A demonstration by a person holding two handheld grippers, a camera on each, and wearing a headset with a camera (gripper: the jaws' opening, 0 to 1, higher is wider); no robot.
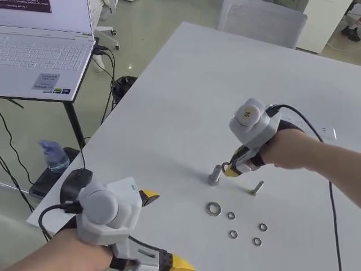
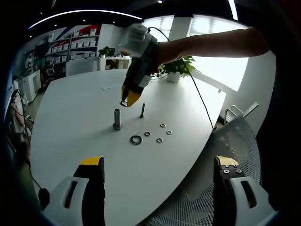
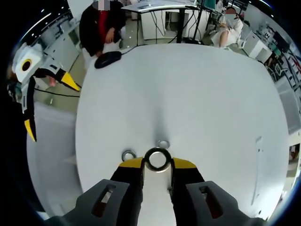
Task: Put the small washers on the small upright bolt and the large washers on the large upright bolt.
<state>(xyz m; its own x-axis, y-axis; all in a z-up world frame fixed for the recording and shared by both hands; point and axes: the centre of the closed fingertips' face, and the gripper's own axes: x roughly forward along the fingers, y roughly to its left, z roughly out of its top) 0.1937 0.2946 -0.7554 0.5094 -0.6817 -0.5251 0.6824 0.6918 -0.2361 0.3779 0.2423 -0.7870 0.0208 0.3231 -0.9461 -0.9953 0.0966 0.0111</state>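
My right gripper (image 1: 228, 168) is shut on a large washer (image 3: 157, 159) and holds it just beside the top of the large upright bolt (image 1: 214, 175), in mid-table. The small upright bolt (image 1: 258, 188) stands a little to its right. On the table in front of the bolts lie another large washer (image 1: 213, 209) and several small washers (image 1: 233, 234). My left gripper (image 1: 166, 231) hangs open and empty at the near table edge, well short of the parts. In the left gripper view the right gripper (image 2: 128, 100) hovers above the large bolt (image 2: 117, 119), with the small bolt (image 2: 142, 110) beside it.
A laptop (image 1: 39, 51) sits on a side desk at the left, with a mouse (image 1: 76, 179) and a spray bottle (image 1: 53, 155) near the table's left edge. A chair (image 1: 262, 20) stands at the far end. A person (image 3: 101, 23) stands beyond the table.
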